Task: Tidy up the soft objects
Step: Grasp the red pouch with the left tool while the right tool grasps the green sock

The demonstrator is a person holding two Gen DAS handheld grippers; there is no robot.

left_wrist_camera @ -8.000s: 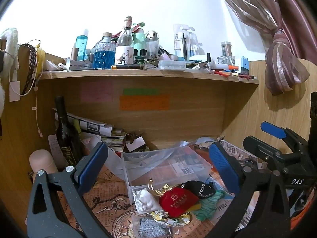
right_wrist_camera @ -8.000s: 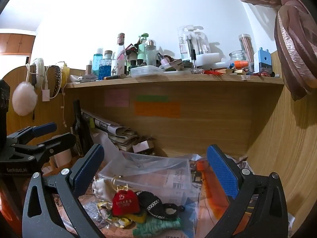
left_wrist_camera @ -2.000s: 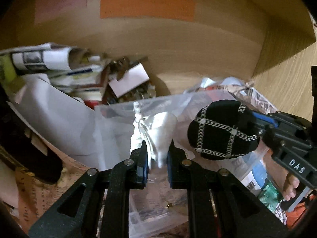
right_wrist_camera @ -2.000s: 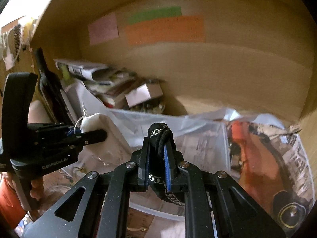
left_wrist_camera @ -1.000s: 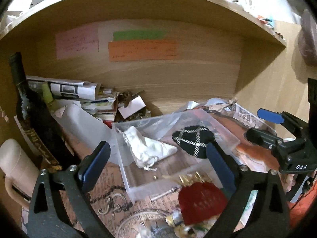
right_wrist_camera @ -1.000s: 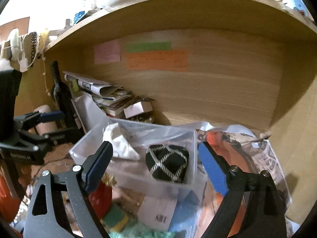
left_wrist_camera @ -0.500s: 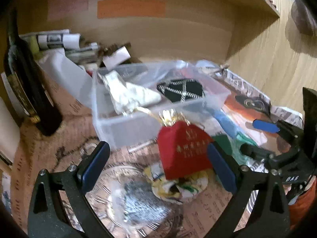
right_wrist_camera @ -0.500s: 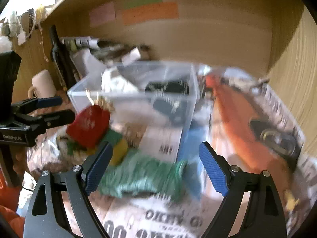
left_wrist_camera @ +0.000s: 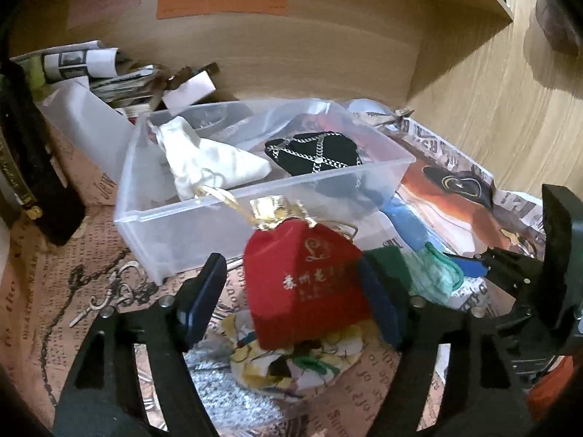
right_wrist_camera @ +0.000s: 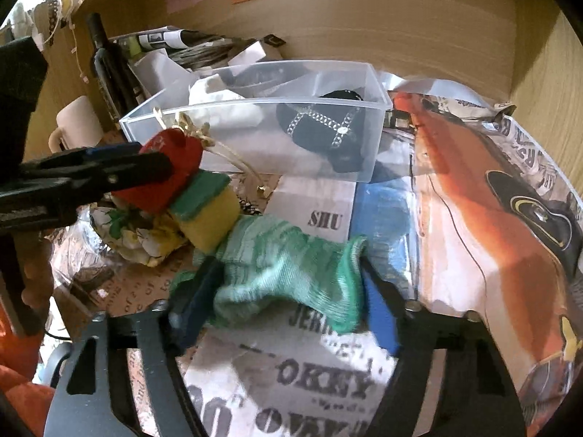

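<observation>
A clear plastic bin (left_wrist_camera: pixel 153 218) holds a white pouch (left_wrist_camera: pixel 215 164) and a black pouch with silver chain (left_wrist_camera: pixel 313 153). My left gripper (left_wrist_camera: pixel 291 302) is open, its fingers on either side of a red drawstring pouch (left_wrist_camera: pixel 306 284) lying in front of the bin. My right gripper (right_wrist_camera: pixel 280 306) is open around a green knitted cloth (right_wrist_camera: pixel 288 269). A green-and-yellow sponge (right_wrist_camera: pixel 207 211) and a floral pouch (right_wrist_camera: pixel 142 233) lie beside it. The bin (right_wrist_camera: pixel 255 116) and red pouch (right_wrist_camera: pixel 167 167) also show in the right wrist view.
A dark wine bottle (left_wrist_camera: pixel 25 167) and a mug (right_wrist_camera: pixel 76 123) stand at the left. Rolled papers and boxes (left_wrist_camera: pixel 109 73) pile behind the bin. A silver glitter pouch (left_wrist_camera: pixel 233 400) lies near me. Printed paper (right_wrist_camera: pixel 510 218) covers the desk; wood walls close in behind and to the right.
Both grippers dropped the white and black pouches into the bin, opened and pulled back. Now the left has come down around the red pouch and the right around the green cloth.
</observation>
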